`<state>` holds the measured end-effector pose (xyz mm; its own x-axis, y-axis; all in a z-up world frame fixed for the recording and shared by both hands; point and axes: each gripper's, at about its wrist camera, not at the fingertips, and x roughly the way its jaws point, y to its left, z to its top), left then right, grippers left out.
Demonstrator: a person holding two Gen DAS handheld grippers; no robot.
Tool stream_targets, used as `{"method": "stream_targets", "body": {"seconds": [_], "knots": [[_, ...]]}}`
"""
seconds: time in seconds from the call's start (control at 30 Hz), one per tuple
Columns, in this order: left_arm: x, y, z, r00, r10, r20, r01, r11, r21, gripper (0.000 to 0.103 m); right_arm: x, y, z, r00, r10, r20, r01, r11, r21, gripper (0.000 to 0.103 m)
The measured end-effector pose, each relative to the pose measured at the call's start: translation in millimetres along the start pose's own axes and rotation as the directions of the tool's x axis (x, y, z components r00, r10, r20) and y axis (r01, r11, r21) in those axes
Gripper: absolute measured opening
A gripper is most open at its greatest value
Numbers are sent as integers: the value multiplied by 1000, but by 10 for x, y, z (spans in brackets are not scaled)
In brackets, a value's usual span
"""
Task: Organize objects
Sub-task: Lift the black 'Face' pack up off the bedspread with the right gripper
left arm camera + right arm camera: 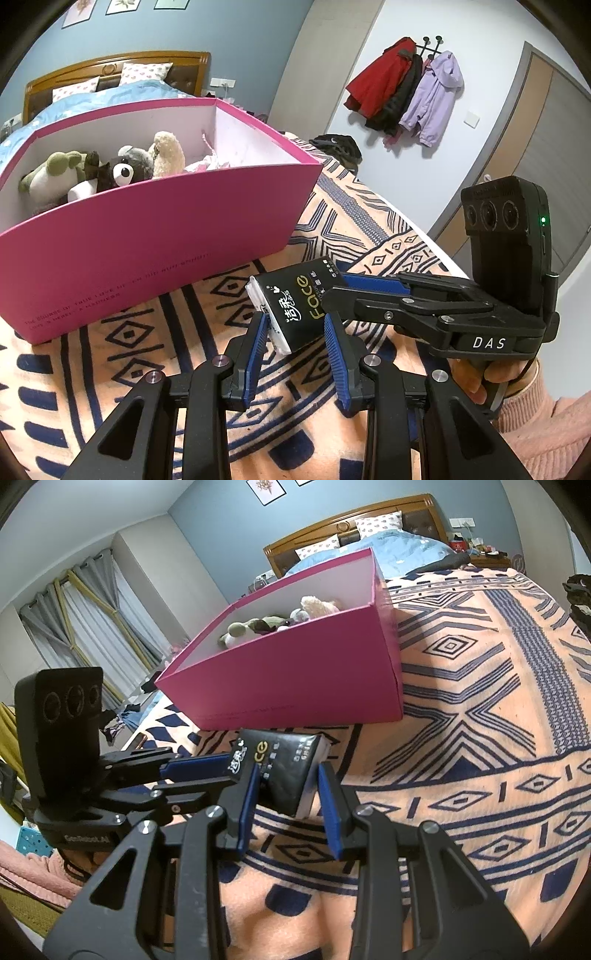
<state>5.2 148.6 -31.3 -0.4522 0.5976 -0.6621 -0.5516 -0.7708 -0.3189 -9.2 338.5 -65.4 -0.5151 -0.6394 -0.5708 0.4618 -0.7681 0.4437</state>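
Observation:
A black tissue pack [295, 301] marked "Face" is held above the patterned blanket [122, 373], just in front of the pink box [147, 236]. My left gripper [295, 325] has its blue pads on the pack's two sides. My right gripper [286, 775] comes in from the right and closes on the pack's other end [291, 764]. It also shows in the left wrist view [338, 286]. The box holds several plush toys [122, 168], also seen in the right wrist view [280, 622].
The orange and navy blanket [480, 738] covers the bed around the box. A wooden headboard [110, 70] and pillows lie behind. Coats [406, 88] hang on the far wall. Curtains [85, 627] and floor clutter are at the left.

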Motion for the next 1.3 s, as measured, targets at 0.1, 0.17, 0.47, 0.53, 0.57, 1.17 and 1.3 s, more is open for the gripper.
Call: {"method": "stream_targets", "body": {"seconds": [0.1, 0.17, 0.47, 0.53, 0.57, 1.17, 1.3], "knots": [[-19, -3, 10, 1000, 0, 5, 0, 1000, 1, 32, -11, 12, 10, 1000, -1, 3, 1, 1000, -4, 36], [-30, -10, 19, 1000, 0, 7, 0, 1000, 2, 32, -16, 21, 17, 1000, -1, 5, 1, 1000, -7, 36], [-35, -17, 43, 1000, 7, 14, -7, 1000, 2, 32, -29, 57, 56, 1000, -6, 16, 6, 1000, -23, 36], [-41, -14, 49, 1000, 8, 17, -8, 1000, 1, 32, -32, 70, 69, 1000, -8, 18, 9, 1000, -29, 36], [-43, -12, 54, 1000, 8, 18, -8, 1000, -1, 32, -35, 77, 75, 1000, -9, 20, 9, 999, -32, 36], [-79, -35, 135, 999, 9, 38, -10, 1000, 14, 32, -81, 86, 149, 999, -13, 43, 14, 999, -42, 36], [-81, -37, 145, 999, 9, 39, -10, 1000, 15, 32, -85, 82, 168, 999, -14, 45, 16, 999, -45, 36]]}}
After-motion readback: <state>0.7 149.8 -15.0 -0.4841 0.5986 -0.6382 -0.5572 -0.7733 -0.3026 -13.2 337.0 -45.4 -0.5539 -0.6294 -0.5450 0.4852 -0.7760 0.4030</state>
